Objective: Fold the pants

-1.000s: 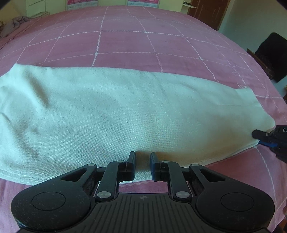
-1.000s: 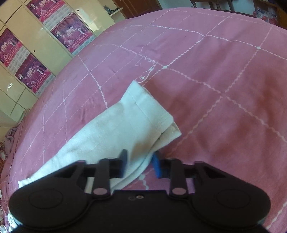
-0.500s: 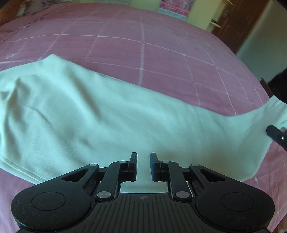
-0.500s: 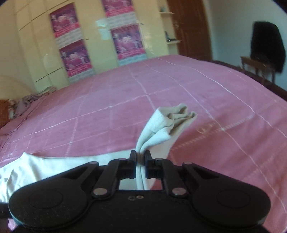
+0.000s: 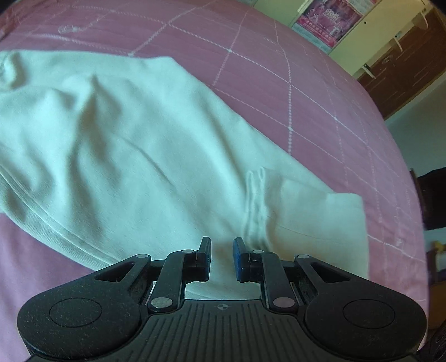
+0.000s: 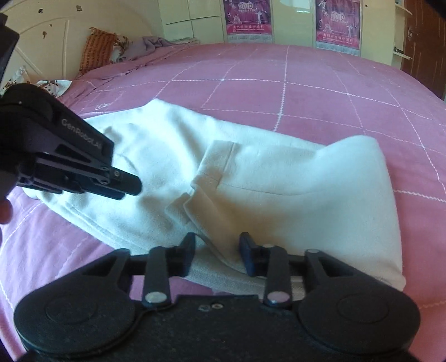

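Observation:
White pants [image 5: 133, 144] lie on the pink bed, folded once so the leg end [image 5: 320, 217] rests on top of the lower layer. My left gripper [image 5: 221, 257] is open just above the near edge of the pants, holding nothing. In the right wrist view the pants [image 6: 278, 178] show the folded-over cuff [image 6: 217, 161] lying on the cloth. My right gripper [image 6: 217, 254] is open over the near edge, with cloth between its jaws but not pinched. The left gripper also shows in the right wrist view [image 6: 122, 183] at the left, over the pants.
The pink quilted bedspread [image 6: 306, 83] stretches all around the pants. Pillows and a blanket [image 6: 117, 50] lie by the headboard at the far left. Cupboards with posters [image 6: 248, 16] and a brown door [image 5: 404, 55] stand beyond the bed.
My right gripper carried the leg end over onto the rest of the pants and opened, letting it go. My left gripper shifted left along the pants, staying open.

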`<control>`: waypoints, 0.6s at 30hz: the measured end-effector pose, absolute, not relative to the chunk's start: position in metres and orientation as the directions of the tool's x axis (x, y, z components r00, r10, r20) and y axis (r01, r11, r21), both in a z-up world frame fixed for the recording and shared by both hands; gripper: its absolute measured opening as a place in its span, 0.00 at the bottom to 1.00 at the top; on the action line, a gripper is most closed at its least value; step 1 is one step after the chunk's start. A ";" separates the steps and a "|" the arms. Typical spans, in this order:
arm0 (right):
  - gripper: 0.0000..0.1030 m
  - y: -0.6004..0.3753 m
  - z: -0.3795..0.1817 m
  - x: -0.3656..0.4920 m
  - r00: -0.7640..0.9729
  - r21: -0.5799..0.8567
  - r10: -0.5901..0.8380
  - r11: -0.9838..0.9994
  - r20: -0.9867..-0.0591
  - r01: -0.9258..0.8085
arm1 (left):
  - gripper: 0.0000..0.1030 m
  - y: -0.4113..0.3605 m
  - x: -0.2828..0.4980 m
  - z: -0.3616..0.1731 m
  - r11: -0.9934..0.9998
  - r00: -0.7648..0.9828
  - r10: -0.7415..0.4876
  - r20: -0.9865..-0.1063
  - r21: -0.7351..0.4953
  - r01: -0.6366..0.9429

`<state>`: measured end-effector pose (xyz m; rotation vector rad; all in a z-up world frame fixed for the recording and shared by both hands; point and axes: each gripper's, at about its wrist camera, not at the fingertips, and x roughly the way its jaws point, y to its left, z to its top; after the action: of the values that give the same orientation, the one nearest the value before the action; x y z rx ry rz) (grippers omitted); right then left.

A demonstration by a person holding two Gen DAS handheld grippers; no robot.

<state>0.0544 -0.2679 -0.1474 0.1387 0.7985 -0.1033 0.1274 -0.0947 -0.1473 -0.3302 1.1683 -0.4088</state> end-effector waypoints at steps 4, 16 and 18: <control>0.56 -0.279 -0.118 0.028 0.755 0.092 -0.053 0.985 -0.653 0.149 | 0.55 -0.106 0.124 -0.152 0.836 0.271 -0.543 -0.795 -0.542 0.088; 0.54 -0.350 -0.116 -0.032 0.779 0.147 -0.203 0.924 -0.593 0.352 | 0.39 -0.138 0.114 -0.179 0.794 0.280 -0.590 -0.757 -0.607 0.032; 0.49 -0.362 -0.118 -0.037 0.774 0.167 -0.238 0.900 -0.587 0.403 | 0.16 -0.140 0.113 -0.183 0.795 0.287 -0.586 -0.758 -0.607 0.020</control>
<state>-0.0368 -0.3622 -0.1181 0.2929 0.5913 -0.3523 0.1131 -0.1398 -0.1826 -0.5468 1.2249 -0.4320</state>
